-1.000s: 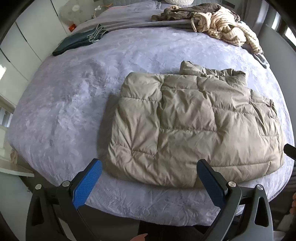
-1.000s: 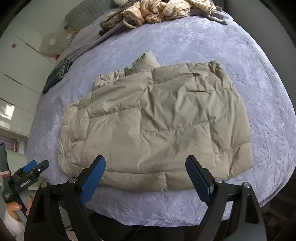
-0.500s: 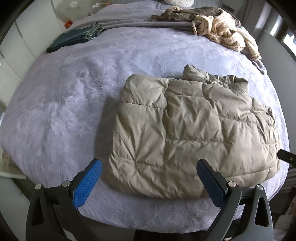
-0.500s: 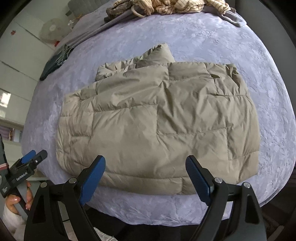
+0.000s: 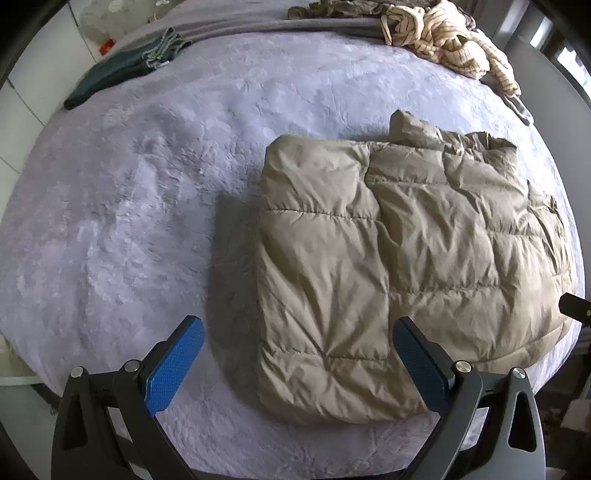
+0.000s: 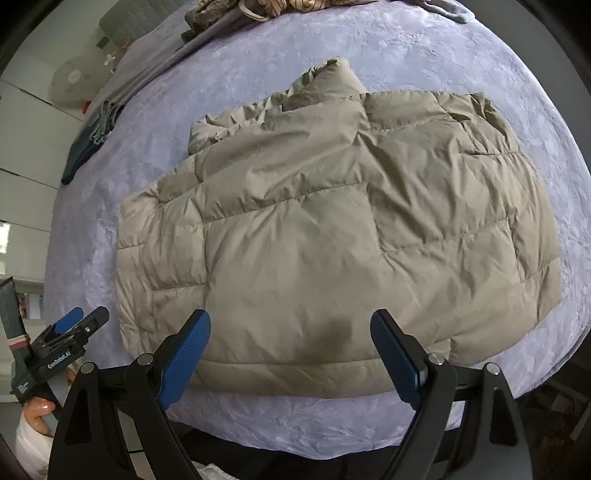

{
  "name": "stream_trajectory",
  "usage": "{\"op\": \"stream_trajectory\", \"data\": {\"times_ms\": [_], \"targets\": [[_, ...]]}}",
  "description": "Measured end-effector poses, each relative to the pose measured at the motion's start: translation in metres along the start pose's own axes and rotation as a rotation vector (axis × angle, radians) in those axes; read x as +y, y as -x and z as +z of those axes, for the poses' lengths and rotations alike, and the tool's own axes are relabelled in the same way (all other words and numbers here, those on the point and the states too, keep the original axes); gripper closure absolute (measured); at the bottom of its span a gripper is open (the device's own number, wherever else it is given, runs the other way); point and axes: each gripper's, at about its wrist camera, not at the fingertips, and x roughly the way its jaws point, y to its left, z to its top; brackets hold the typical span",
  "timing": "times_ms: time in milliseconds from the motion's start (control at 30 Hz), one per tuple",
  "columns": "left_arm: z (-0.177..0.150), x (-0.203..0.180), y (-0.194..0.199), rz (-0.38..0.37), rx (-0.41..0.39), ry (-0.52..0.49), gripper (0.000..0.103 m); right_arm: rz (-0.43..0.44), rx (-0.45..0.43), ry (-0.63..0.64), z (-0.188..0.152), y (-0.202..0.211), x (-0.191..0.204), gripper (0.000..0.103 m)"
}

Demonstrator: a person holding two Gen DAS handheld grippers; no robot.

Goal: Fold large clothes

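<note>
Puffer jacket is lying flat on the lilac bedspread, already folded in, long axis running left to right along the near edge. Both claws hang just above that near hem, spread wide and empty: left gripper over the left corner, right gripper nearer mid-hem

Striped clothes cut off above

Puffer jacket on lavender bed
</note>
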Motion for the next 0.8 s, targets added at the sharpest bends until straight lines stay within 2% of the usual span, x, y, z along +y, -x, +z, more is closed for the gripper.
{"op": "stream_trajectory", "data": {"times_ms": [233,300,400,433,567,700,800], "targets": [[0.005,0.01,-0.018,-0.035,0.024,0.003,0.001,-0.026,0.031,-0.02,-0.001,-0.011,0.01,0.013],[0.007,0.014,-0.024,-0.08,0.031,0.001,0.001,-0.035,0.039,-0.018,-0.001,-0.013,0.013,0.013],[0.012,0.029,-0.036,-0.231,0.049,0.014,0.001,-0.049,0.048,-0.021,-0.001,-0.016,0.014,0.013],[0.014,0.037,-0.044,-0.299,0.071,0.028,0.001,-0.053,0.052,-0.025,-0.001,-0.017,0.015,0.013],[0.021,0.06,-0.09,-0.492,0.181,0.103,0.001,-0.072,0.066,-0.037,0.0,-0.018,0.013,0.013],[0.031,0.055,-0.132,-0.584,0.261,0.148,0.001,-0.094,0.074,-0.045,0.001,-0.018,0.01,0.013],[0.038,0.033,-0.145,-0.65,0.279,0.128,0.001,-0.109,0.077,-0.061,0.001,-0.016,0.007,0.013]]}}
